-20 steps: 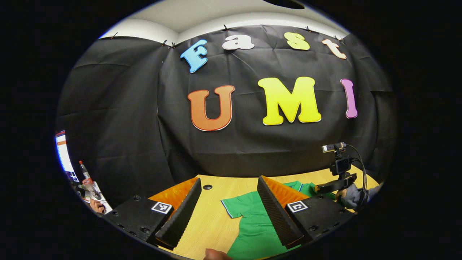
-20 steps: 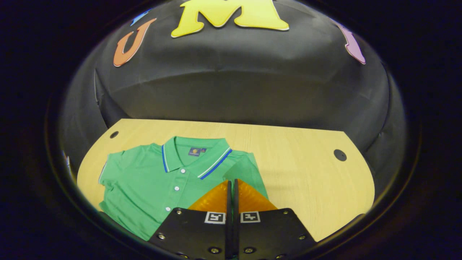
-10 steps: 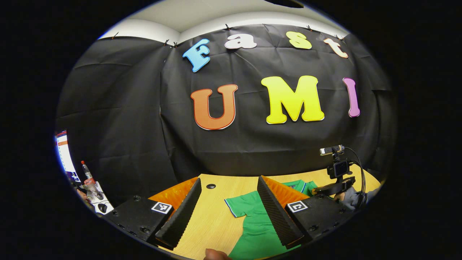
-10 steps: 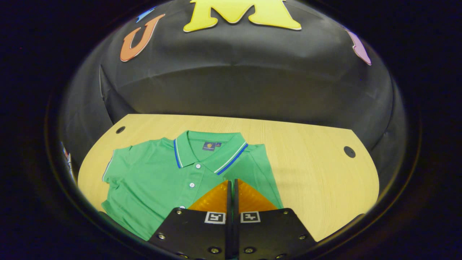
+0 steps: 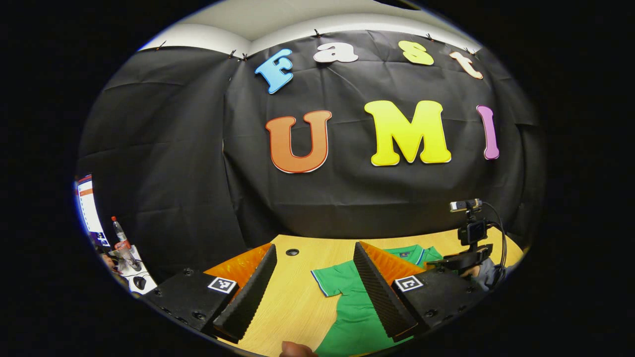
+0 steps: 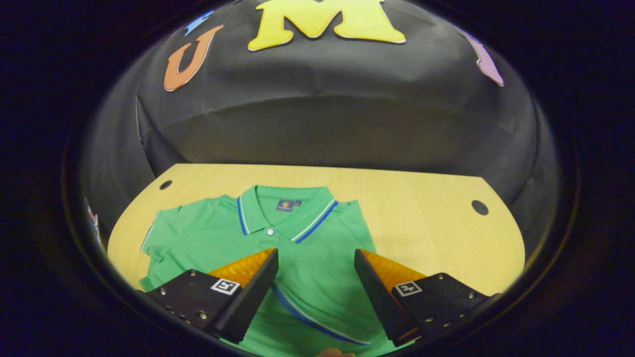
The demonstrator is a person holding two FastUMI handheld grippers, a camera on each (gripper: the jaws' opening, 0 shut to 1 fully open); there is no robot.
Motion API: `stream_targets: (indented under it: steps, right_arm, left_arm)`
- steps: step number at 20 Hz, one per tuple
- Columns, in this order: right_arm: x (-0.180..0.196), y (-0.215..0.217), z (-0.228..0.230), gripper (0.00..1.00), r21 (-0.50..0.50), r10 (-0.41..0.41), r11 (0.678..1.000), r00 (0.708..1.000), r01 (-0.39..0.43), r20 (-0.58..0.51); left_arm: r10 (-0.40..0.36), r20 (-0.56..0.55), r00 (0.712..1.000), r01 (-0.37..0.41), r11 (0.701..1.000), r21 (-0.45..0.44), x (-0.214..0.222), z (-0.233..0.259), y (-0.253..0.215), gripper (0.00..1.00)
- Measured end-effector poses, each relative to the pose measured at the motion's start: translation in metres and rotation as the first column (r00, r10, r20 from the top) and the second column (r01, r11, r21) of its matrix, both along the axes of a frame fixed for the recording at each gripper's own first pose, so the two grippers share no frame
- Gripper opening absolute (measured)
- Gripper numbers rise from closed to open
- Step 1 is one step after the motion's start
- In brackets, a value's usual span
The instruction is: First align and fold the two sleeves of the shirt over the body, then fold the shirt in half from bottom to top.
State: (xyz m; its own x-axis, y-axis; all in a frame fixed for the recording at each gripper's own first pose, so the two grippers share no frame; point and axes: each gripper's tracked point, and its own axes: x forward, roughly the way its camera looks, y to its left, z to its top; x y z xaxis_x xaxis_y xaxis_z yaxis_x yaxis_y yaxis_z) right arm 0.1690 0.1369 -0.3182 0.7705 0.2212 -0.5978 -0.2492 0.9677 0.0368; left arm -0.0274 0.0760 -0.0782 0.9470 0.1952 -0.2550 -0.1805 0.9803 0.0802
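A: Report the state of the right gripper (image 6: 315, 287).

B: Fingers spread wide, grasping nothing. It hovers over the green shirt (image 6: 278, 248), and a blue-and-white striped sleeve hem (image 6: 307, 317) lies across the body between the fingers.

A: Shirt position?

B: Flat on the bench (image 6: 421, 218), toward its left half in the right gripper view. The collar (image 6: 285, 215) points to the far edge. The right sleeve is folded onto the body; the left sleeve (image 6: 158, 233) lies spread toward the left edge.

A: Left gripper (image 5: 312, 292)?

B: Fingers released, wide apart, empty. It is held above the near left part of the bench, with the spread sleeve (image 5: 335, 280) between its fingers. The right gripper shows at the right of that view, over the shirt.
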Motion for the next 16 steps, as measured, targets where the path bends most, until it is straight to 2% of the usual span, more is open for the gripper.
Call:
stream_targets:
  steps: [5, 9, 12, 16]
  right_arm:
    - [0.020, -0.024, 0.067, 0.96, 0.019, -0.026, 1.000, 0.979, 0.023, 0.202]
    - [0.019, -0.053, 0.099, 0.96, 0.037, -0.062, 0.998, 0.963, 0.054, 0.261]
    - [0.011, -0.070, 0.118, 0.96, 0.082, -0.099, 0.994, 0.953, 0.079, 0.288]
    - [-0.002, -0.085, 0.139, 0.96, 0.100, -0.110, 0.992, 0.939, 0.082, 0.326]
  left_arm:
    - [-0.010, -0.039, 0.999, 0.009, 1.000, -0.029, 0.029, -0.030, 0.001, 1.00]
    - [-0.019, -0.075, 0.997, 0.017, 0.999, -0.029, 0.061, -0.061, 0.005, 1.00]
    - [-0.023, -0.122, 0.992, 0.015, 0.998, -0.069, 0.088, -0.094, 0.004, 1.00]
    - [-0.023, -0.192, 0.981, 0.005, 0.996, -0.094, 0.113, -0.139, 0.003, 1.00]
